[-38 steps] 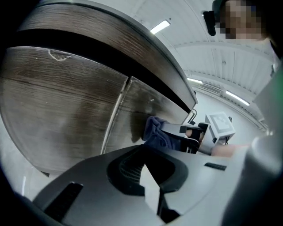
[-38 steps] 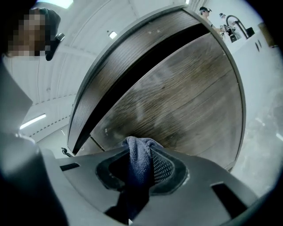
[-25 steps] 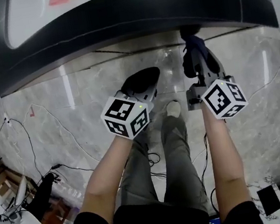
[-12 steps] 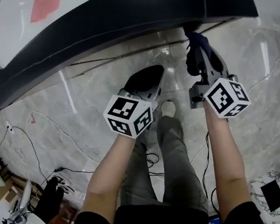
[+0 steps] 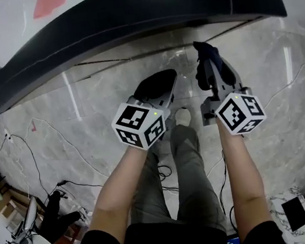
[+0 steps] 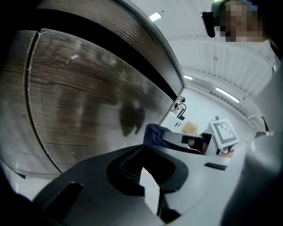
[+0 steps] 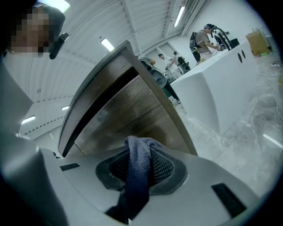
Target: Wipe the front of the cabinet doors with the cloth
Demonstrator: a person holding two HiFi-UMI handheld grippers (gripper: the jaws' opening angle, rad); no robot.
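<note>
The dark blue cloth [image 5: 205,51] hangs from my right gripper [image 5: 207,62], which is shut on it just below the dark counter edge [image 5: 124,19]. In the right gripper view the cloth [image 7: 138,154] is pinched between the jaws of that gripper [image 7: 140,172], close to the brown wood-grain cabinet door [image 7: 132,110]. My left gripper [image 5: 160,81] is beside it, to the left, shut and holding nothing. The left gripper view shows its jaws [image 6: 148,178] closed near the curved door front [image 6: 79,101], with the cloth [image 6: 155,133] off to the right.
The counter overhang hides the door fronts in the head view. The person's legs and a shoe [image 5: 185,117] are below the grippers on the marble floor. Cables [image 5: 30,150] run at left and clutter [image 5: 21,239] lies at bottom left. A white counter [image 7: 212,88] stands beyond.
My right gripper with the cloth has shifted slightly left and come a little away from the counter edge. The left gripper has hardly moved.
</note>
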